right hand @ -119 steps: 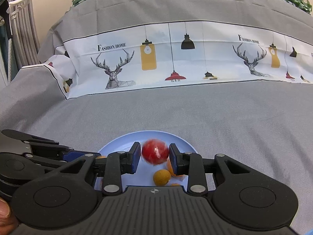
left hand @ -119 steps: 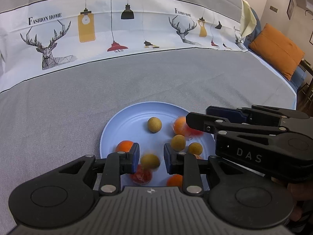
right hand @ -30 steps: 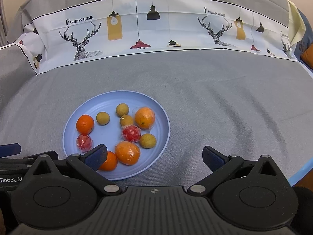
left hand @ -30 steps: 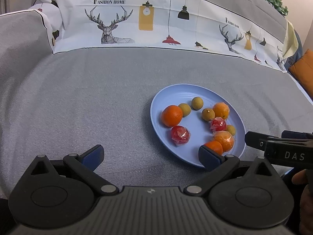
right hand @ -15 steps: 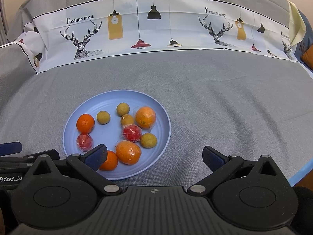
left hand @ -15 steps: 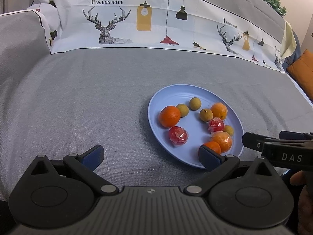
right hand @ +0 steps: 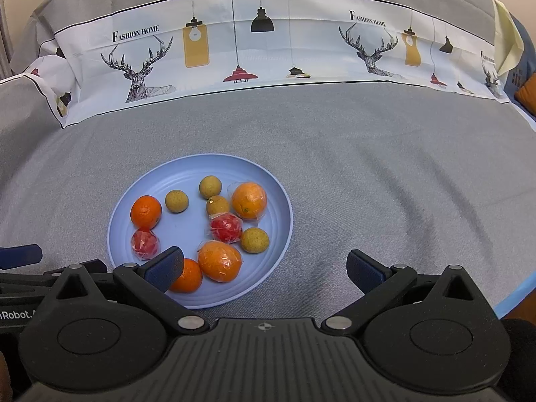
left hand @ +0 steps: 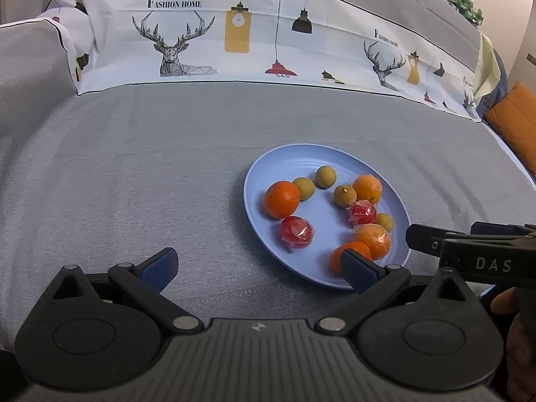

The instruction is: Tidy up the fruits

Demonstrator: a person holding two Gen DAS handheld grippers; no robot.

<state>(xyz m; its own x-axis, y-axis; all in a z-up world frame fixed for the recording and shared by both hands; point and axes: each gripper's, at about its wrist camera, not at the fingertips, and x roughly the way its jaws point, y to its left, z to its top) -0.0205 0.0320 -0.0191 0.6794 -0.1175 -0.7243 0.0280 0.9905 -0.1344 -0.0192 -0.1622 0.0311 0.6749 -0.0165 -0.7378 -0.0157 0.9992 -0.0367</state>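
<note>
Right wrist view: round pale-blue plate (right hand: 281, 201) ahead of left finger, all fruit on it.
Grippers: left gripper (left hand: 258, 268) and right gripper (right hand: 264, 268) both spread wide, empty.
Progress: looks basically done.

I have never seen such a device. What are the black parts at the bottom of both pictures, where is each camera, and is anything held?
No robot is here: a person holds one pair of black tongs in each hand. Each camera sits on its tongs and looks forward along the two blue-tipped fingers. One picture is from the left tongs, the other from the right tongs. Both are open and hold nothing. On the grey cloth lies a blue plate with oranges, small yellow-brown fruits and red wrapped fruits.
</note>
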